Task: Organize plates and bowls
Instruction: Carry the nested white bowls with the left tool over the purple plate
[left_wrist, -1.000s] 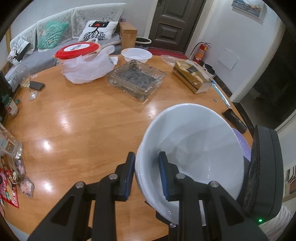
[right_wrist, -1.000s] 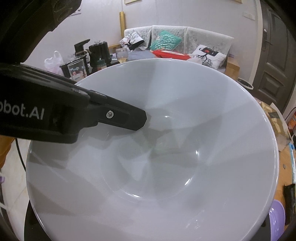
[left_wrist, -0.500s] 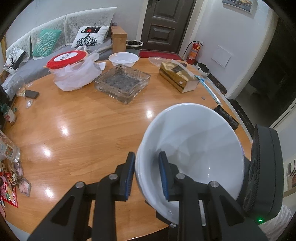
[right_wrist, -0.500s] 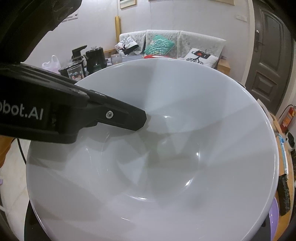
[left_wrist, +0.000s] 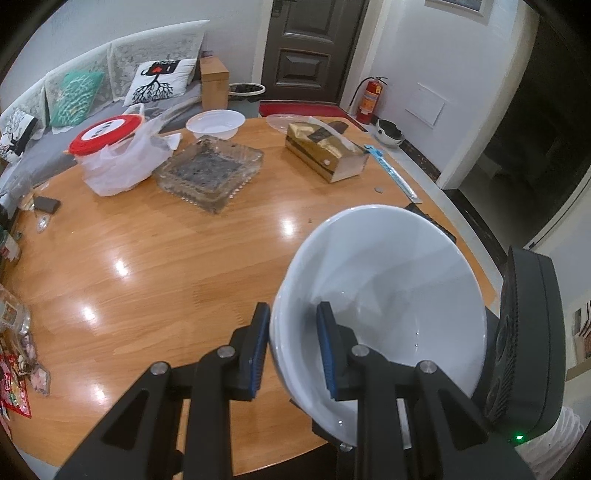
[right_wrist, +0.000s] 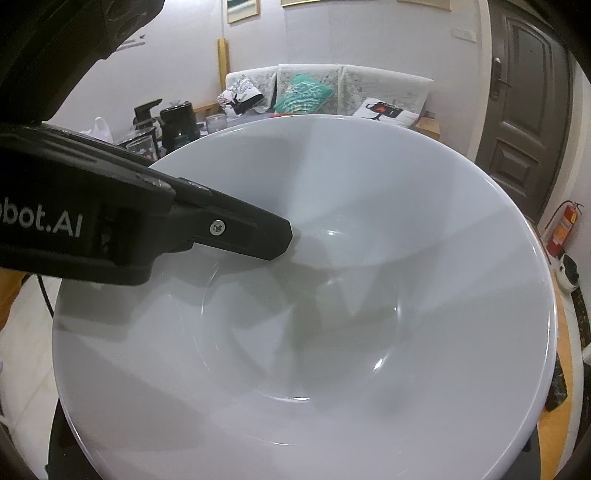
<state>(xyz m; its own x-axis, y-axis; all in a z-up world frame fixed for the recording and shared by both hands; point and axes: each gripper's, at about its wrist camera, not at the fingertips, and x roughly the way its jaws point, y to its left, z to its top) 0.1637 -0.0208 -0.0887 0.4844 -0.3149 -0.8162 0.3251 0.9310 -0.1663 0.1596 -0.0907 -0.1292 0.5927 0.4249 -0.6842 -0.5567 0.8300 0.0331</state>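
A large white bowl (left_wrist: 399, 295) is held tilted above the near right part of the round wooden table (left_wrist: 166, 258). My left gripper (left_wrist: 291, 343) is shut on its rim, one blue pad outside and one inside. In the right wrist view the same bowl (right_wrist: 332, 332) fills the frame, with the left gripper's finger (right_wrist: 240, 229) reaching over its rim. My right gripper's own fingers are hidden under the bowl; its black body (left_wrist: 528, 350) sits against the bowl's right side. A small white bowl (left_wrist: 215, 123) stands at the table's far side.
A square glass dish (left_wrist: 210, 173), a bagged red-lidded container (left_wrist: 110, 155) and a gold tissue box (left_wrist: 325, 149) stand on the far half. A clear plate (left_wrist: 284, 120) lies behind the box. A black remote (left_wrist: 430, 219) lies at the right edge.
The bowl and both grippers have risen and pulled back from the table, so the table objects look farther away. The purple plate under the bowl's right side is out of view.
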